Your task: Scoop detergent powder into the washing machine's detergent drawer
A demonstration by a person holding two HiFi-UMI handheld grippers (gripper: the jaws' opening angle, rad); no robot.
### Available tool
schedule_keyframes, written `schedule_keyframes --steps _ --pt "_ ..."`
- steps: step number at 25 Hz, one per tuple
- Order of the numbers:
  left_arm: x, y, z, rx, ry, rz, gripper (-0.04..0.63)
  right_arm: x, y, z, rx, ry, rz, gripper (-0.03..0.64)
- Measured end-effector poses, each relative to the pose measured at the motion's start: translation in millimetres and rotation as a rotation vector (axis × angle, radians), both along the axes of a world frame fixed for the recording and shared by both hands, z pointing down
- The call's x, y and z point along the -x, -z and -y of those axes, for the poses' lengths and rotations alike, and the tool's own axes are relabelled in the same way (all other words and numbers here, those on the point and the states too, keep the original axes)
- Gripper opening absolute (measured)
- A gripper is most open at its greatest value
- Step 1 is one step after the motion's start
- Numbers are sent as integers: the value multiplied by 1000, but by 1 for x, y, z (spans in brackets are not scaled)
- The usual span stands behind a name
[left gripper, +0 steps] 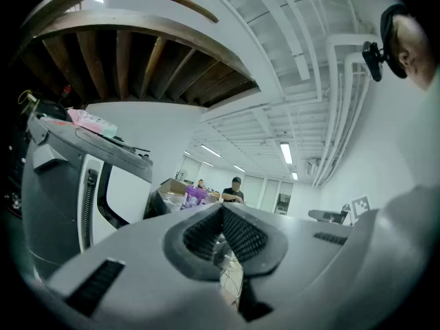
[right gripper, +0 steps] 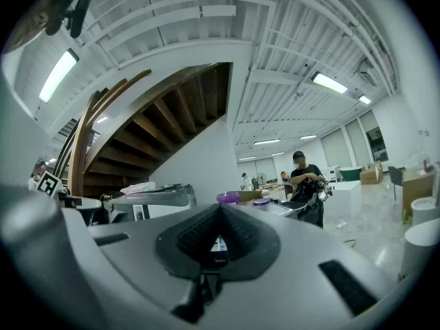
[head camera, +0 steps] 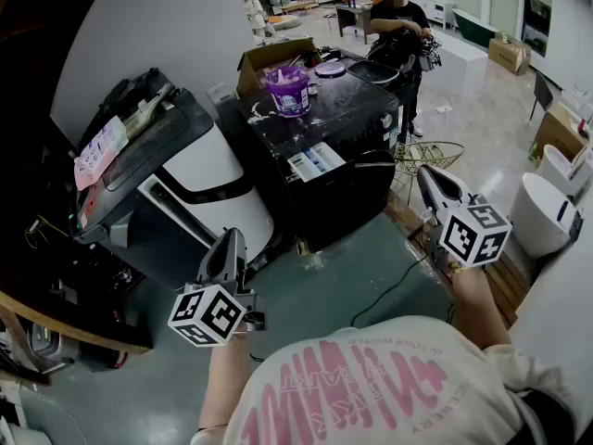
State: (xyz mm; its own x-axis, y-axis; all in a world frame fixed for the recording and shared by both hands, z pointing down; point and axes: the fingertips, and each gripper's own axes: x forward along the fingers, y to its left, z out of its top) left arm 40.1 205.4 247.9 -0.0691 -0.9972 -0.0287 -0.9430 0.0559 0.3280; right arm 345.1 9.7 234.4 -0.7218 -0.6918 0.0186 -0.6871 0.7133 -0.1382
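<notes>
Head view: a black washing machine (head camera: 345, 133) stands ahead, well apart from both grippers. Its detergent drawer (head camera: 315, 162) is pulled out at the front, showing white and blue compartments. A purple detergent tub (head camera: 288, 90) sits on the machine's top, with a cardboard box (head camera: 275, 56) behind it. A grey-and-white appliance (head camera: 190, 188) leans just left of the machine, and a wire basket (head camera: 432, 154) stands at its right. A black cable (head camera: 400, 284) runs across the floor between the person and the machine. The left gripper (head camera: 231, 237) and the right gripper (head camera: 427, 174) are held level, low and in front of the body, both pointing toward the machine. Another person (head camera: 399, 24) stands beyond it.

Left gripper view: the jaws meet at their tips with nothing between them. The grey-and-white appliance fills the left side, with a pink packet (left gripper: 92, 121) on top. The purple tub shows small in the distance, under a wooden staircase (left gripper: 137, 53).

Right gripper view: the jaws are closed together and empty. Over them the purple tub shows far off, and the drawer shows in the slit below the tips.
</notes>
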Motion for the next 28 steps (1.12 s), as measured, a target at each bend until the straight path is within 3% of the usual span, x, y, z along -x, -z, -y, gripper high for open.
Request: schedule_keyframes --steps 9,17,22,28 --pt "30 -15 17 1 -28 -18 2 34 -30 11 48 -4 -18 -5" --pt "40 -49 41 16 -61 -90 2 59 -73 28 131 -6 -44 -3" --pt "50 -55 83 24 -88 -78 2 85 -65 73 110 17 0 -3" --pt "67 -47 158 -4 -84 -20 2 130 -66 151 105 133 33 -3"
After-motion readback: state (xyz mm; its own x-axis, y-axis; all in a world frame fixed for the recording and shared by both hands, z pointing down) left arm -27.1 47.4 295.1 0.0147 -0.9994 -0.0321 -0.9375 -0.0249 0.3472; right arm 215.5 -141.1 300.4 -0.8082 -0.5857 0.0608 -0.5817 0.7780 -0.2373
